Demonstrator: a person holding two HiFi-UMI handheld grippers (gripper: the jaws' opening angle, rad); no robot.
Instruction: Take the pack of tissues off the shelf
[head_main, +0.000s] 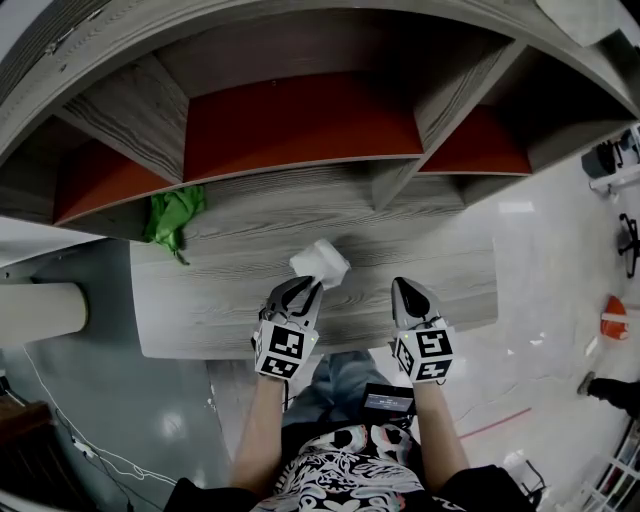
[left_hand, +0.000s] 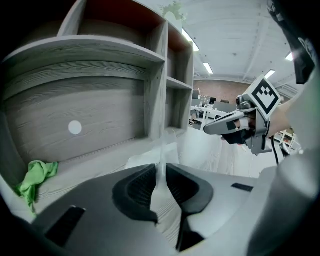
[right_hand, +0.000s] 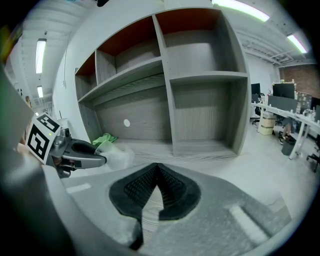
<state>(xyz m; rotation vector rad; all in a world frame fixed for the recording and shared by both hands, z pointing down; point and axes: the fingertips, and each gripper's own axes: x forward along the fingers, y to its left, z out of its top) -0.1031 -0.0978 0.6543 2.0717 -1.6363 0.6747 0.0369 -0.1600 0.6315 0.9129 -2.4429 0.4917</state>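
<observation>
The pack of tissues (head_main: 320, 263) is a white, clear-wrapped packet just above the lowest shelf board (head_main: 200, 300). My left gripper (head_main: 308, 285) is shut on its near edge. In the left gripper view the jaws pinch a thin flap of the pack's wrapper (left_hand: 161, 159), and the rest of the pack is blurred beyond the pads. From the right gripper view the pack (right_hand: 119, 153) shows at the tip of the left gripper (right_hand: 92, 160). My right gripper (head_main: 408, 292) hovers to the right of the pack, shut with nothing in it. Its pads (right_hand: 150, 181) meet at the tips.
The grey wood shelf unit (head_main: 400, 180) has red-backed compartments (head_main: 300, 120) above the board. A crumpled green cloth (head_main: 172, 218) lies at the board's left rear, also seen as the cloth (left_hand: 34, 179). A cream cylinder (head_main: 40, 312) is at far left. Glossy floor (head_main: 560, 280) lies to the right.
</observation>
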